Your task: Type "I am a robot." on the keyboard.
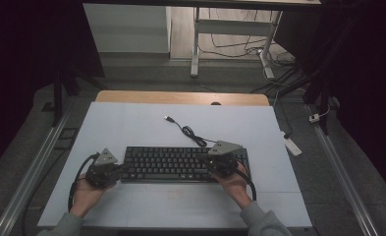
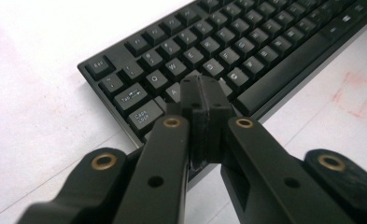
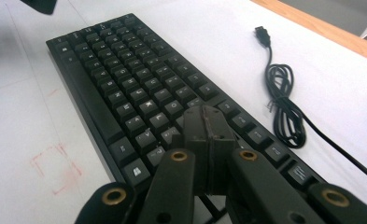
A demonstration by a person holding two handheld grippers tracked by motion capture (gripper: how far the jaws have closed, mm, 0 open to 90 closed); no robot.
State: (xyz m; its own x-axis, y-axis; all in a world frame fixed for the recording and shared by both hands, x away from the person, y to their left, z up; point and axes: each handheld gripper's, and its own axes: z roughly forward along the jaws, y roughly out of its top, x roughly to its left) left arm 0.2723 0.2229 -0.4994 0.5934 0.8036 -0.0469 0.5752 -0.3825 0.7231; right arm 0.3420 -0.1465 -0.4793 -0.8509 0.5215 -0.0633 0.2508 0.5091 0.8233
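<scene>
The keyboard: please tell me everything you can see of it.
The keyboard is black and looks like plastic, with rows of pale-lettered keys and a long space bar. It lies flat on the white table, long side toward the person. Its black cable, partly coiled, ends in an unplugged USB plug. The shut left gripper and right gripper point at opposite ends.

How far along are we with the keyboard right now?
Done: both grippers are shut with nothing between their jaws and set over the keyboard, the left gripper above the A and S keys, the right gripper above the keys at the other end. In hand: apparently key pressing; contact can't be confirmed. Left: the cable lies coiled, its plug loose on the table.
</scene>
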